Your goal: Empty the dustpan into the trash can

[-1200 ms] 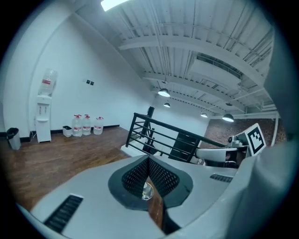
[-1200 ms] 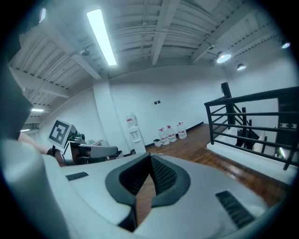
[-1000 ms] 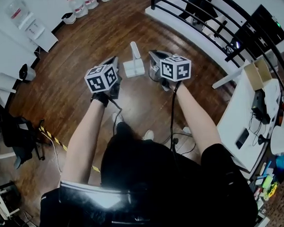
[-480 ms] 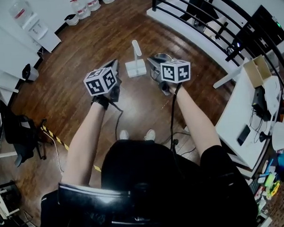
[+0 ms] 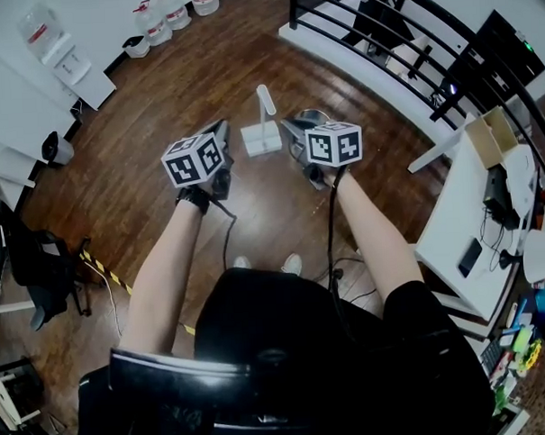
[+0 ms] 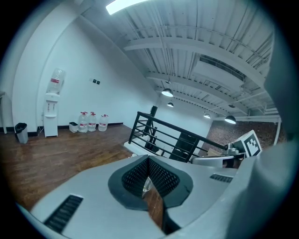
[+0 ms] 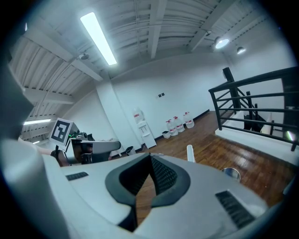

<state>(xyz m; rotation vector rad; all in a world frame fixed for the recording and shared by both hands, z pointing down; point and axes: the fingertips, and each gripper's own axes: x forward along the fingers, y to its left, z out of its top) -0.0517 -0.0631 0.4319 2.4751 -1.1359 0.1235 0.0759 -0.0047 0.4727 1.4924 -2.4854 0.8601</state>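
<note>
Two grippers, both shut and empty: left gripper [image 6: 148, 159] and right gripper [image 7: 150, 158], jaws pressed together. One white dustpan [image 5: 261, 139] stands on the wood floor [image 5: 159, 100] just ahead, between them, handle upright. One shiny trash can [image 7: 230, 173] sits beside it, near the right gripper. Three water bottles [image 6: 92, 122] line the far wall.

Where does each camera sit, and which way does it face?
Head view: on the person's head, facing steeply down at the dustpan on the floor; both forearms, left gripper, right gripper show.
Left gripper view: rides the left gripper, looks along its shut jaws toward the railing; the right gripper's cube shows.
Right gripper view: rides the right gripper, looks along its shut jaws toward the dustpan's handle; the left gripper's cube shows.
Shared: both gripper views see the water bottles.
</note>
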